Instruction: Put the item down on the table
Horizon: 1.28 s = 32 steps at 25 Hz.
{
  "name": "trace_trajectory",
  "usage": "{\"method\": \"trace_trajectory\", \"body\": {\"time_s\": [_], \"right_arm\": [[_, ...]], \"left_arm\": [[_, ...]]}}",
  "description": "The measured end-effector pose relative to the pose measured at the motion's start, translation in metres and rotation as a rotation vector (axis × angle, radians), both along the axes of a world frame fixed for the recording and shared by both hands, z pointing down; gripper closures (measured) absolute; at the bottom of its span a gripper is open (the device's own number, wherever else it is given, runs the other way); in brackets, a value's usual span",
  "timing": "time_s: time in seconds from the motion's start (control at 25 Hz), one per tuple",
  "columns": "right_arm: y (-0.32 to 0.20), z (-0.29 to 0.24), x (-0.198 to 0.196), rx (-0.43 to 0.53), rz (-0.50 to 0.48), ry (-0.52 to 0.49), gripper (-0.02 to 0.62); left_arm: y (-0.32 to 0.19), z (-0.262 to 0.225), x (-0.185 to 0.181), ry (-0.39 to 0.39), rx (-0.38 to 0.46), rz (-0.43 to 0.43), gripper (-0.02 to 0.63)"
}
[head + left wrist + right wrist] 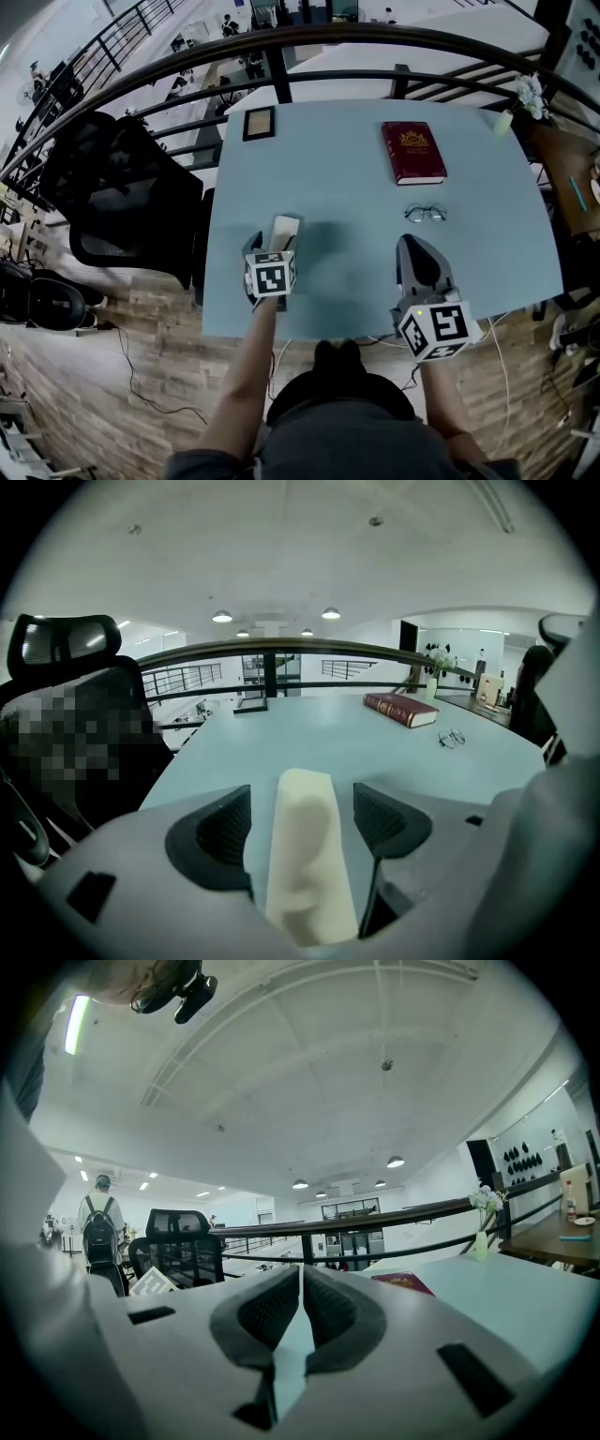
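A cream-coloured oblong block (284, 230) lies lengthwise between the jaws of my left gripper (272, 236) near the front left of the pale blue table (337, 187). In the left gripper view the block (305, 846) has a gap on either side, and neither dark pad (214, 834) presses on it; the left gripper (302, 822) is open. It seems to rest on the tabletop. My right gripper (417, 246) sits low over the front right of the table, empty. In its own view the right gripper (300, 1283) has its jaws together.
A red book (413, 152) lies at the far right of the table, with a pair of glasses (426, 214) in front of it. A small dark picture frame (259, 123) sits at the far left. A black office chair (122, 187) stands left of the table, a railing (375, 37) behind.
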State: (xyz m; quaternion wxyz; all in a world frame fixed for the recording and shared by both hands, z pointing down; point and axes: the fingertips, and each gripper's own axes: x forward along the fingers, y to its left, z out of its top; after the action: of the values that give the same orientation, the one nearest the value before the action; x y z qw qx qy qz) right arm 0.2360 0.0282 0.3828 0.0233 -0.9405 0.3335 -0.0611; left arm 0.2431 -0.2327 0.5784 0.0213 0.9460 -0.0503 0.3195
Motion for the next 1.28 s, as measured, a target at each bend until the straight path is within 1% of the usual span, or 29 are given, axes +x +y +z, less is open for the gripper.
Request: {"method": "trace_trajectory", "body": {"time_s": [0.36, 0.48, 0.64, 0.76, 0.92, 1.12, 1.28], "right_arm": [[-0.005, 0.0, -0.002, 0.014, -0.026, 0.004, 0.591], [-0.009, -0.002, -0.003, 0.013, -0.037, 0.006, 0.591], [-0.01, -0.004, 0.0, 0.015, -0.045, 0.014, 0.591], [-0.011, -0.006, 0.001, 0.018, -0.05, 0.02, 0.591], [-0.015, -0.01, 0.002, 0.022, -0.061, 0.026, 0.591], [-0.017, -0.012, 0.003, 0.025, -0.072, 0.033, 0.591], [-0.019, -0.014, 0.004, 0.025, -0.078, 0.038, 0.591]], "left_arm": [[0.003, -0.069, -0.003, 0.171, 0.028, 0.031, 0.275], [0.004, -0.094, -0.007, 0.227, 0.04, 0.042, 0.285], [0.008, -0.124, -0.011, 0.301, 0.046, 0.057, 0.314], [0.01, -0.145, -0.017, 0.353, 0.055, 0.062, 0.351], [0.01, -0.17, -0.026, 0.415, 0.069, 0.047, 0.403], [0.012, -0.189, -0.034, 0.468, 0.061, 0.041, 0.454], [0.015, -0.2, -0.04, 0.497, 0.048, 0.047, 0.495]]}}
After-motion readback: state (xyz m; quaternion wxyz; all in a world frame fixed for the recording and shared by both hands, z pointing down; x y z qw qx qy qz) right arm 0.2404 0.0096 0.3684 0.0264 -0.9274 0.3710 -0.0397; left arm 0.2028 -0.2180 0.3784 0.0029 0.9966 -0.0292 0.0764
